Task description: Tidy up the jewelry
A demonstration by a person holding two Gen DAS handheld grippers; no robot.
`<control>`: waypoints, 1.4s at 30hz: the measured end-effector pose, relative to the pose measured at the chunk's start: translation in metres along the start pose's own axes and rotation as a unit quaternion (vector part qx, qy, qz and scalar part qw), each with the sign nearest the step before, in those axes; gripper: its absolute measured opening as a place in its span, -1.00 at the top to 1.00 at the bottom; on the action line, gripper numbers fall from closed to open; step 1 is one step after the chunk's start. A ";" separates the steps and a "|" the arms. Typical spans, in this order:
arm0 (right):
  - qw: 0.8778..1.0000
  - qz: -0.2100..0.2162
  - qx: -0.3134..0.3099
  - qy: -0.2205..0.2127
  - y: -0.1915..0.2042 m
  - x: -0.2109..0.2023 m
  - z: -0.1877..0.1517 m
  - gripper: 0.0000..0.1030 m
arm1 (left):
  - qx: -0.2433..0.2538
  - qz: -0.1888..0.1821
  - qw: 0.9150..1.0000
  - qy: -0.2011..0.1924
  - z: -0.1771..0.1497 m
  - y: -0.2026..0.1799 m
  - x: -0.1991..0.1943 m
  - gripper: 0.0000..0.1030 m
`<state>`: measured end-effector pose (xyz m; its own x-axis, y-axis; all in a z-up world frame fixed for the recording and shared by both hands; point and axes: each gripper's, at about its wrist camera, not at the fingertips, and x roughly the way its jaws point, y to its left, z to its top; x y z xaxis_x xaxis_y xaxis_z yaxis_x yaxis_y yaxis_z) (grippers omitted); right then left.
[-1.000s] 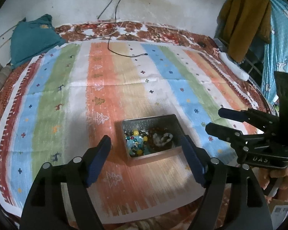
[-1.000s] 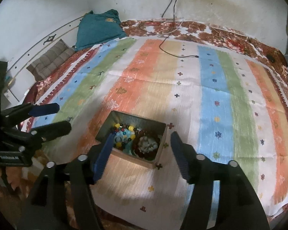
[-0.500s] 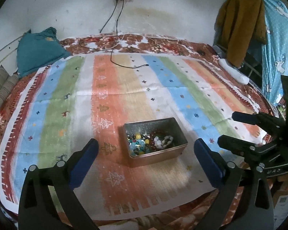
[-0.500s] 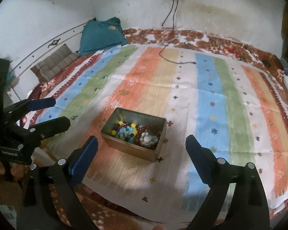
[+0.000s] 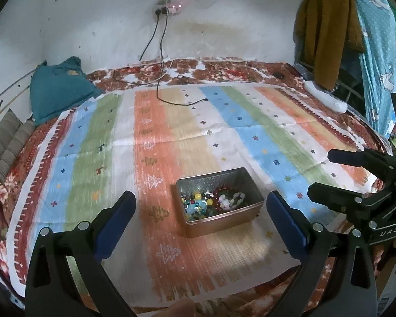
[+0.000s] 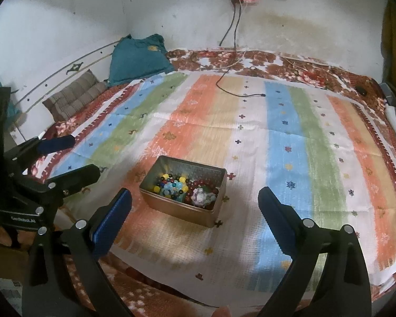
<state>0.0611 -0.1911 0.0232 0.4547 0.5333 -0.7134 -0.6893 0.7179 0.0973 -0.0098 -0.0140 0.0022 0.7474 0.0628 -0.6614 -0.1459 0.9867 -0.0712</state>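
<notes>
A small metal tin stands on a striped cloth near its front edge. It holds several bead bracelets: multicoloured ones on the left, dark red and white ones on the right. My left gripper is wide open and empty, held back from and above the tin. My right gripper is wide open and empty too, in front of the tin. Each gripper shows in the other's view: the right one at the right edge, the left one at the left edge.
A black cable runs from a wall socket onto the cloth's far side. A teal cushion and a striped pillow lie at the back left. Clothes hang at the right.
Both grippers have opened wider and pulled back and up from the tin, so it looks smaller and farther. The tin and beads have not moved.
</notes>
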 end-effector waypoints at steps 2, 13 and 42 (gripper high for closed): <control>1.000 -0.002 0.006 -0.006 -0.002 -0.003 -0.001 -0.89 | -0.001 0.001 1.000 -0.002 0.000 0.000 -0.001 -0.89; 1.000 0.005 -0.004 -0.010 0.002 -0.008 -0.005 -0.89 | 0.002 -0.002 1.000 -0.010 0.000 -0.003 -0.002 -0.89; 1.000 -0.001 -0.005 -0.029 -0.002 -0.017 -0.008 -0.89 | 0.008 0.001 1.000 -0.018 0.002 -0.006 -0.006 -0.89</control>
<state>0.0506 -0.2047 0.0296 0.4880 0.5575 -0.6716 -0.6938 0.7146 0.0890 -0.0118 -0.0202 0.0081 0.7697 0.0704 -0.6345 -0.1376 0.9888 -0.0571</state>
